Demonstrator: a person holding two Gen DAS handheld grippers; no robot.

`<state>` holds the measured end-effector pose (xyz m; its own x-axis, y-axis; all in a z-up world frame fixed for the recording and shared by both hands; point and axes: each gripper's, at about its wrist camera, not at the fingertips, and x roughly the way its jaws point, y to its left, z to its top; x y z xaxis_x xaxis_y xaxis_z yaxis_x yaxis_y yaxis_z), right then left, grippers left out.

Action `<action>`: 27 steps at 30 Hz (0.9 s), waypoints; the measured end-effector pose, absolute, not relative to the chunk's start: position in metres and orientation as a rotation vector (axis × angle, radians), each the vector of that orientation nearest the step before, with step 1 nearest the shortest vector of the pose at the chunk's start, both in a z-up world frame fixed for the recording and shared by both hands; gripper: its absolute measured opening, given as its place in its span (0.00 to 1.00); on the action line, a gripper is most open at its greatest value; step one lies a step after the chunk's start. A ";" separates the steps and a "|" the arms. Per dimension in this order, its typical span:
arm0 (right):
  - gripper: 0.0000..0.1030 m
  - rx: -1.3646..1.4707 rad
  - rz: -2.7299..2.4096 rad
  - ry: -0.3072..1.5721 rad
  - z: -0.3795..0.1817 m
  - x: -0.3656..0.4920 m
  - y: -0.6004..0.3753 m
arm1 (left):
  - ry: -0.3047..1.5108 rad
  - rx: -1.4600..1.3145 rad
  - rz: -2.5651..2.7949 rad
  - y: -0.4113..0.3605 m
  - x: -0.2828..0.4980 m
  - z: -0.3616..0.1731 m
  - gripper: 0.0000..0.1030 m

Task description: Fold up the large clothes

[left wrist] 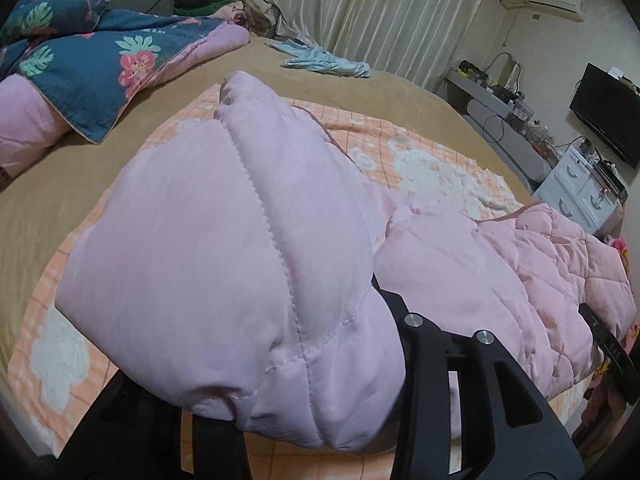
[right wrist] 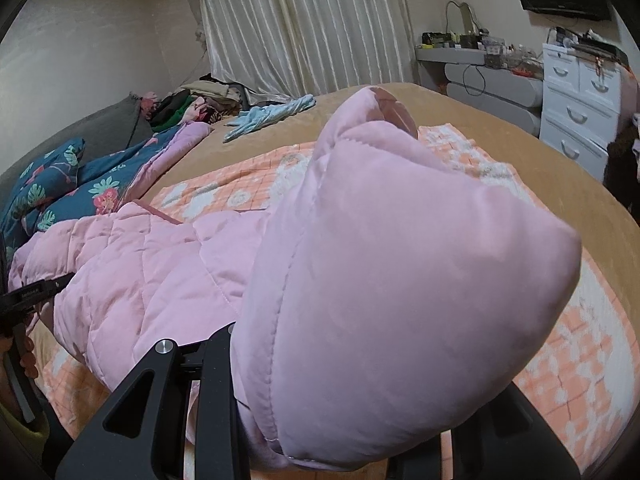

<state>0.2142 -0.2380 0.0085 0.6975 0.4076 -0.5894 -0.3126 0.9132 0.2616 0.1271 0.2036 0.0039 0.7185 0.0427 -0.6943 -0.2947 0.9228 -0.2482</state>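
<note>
Both tongs, left (left wrist: 320, 420) and right (right wrist: 344, 432), are seen pinching padded sleeves of the pink coat (left wrist: 500, 264), lower frame; folding is judged barely begun.

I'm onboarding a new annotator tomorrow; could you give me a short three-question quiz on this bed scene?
1. True or false: the pink padded jacket lies on an orange checked blanket.
2. What sits nearer the curtains: A) light blue garment B) a laptop C) a shoe?
3. Fill in: both the left gripper and the right gripper hold a puffy ____ of the jacket.

Key: 1 true; 2 A; 3 sleeve (fingers mostly hidden by fabric).
</note>
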 end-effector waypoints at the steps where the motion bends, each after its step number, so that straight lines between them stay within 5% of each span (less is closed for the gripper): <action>1: 0.29 0.154 0.401 0.693 0.008 0.214 -0.240 | 0.753 -0.361 0.189 0.205 0.124 0.002 0.30; 20: 0.36 0.282 0.354 0.816 -0.040 0.204 -0.264 | 0.790 -0.363 0.191 0.206 0.100 -0.035 0.37; 27: 0.52 0.332 0.321 0.895 -0.065 0.212 -0.271 | 0.792 -0.384 0.189 0.209 0.090 -0.054 0.45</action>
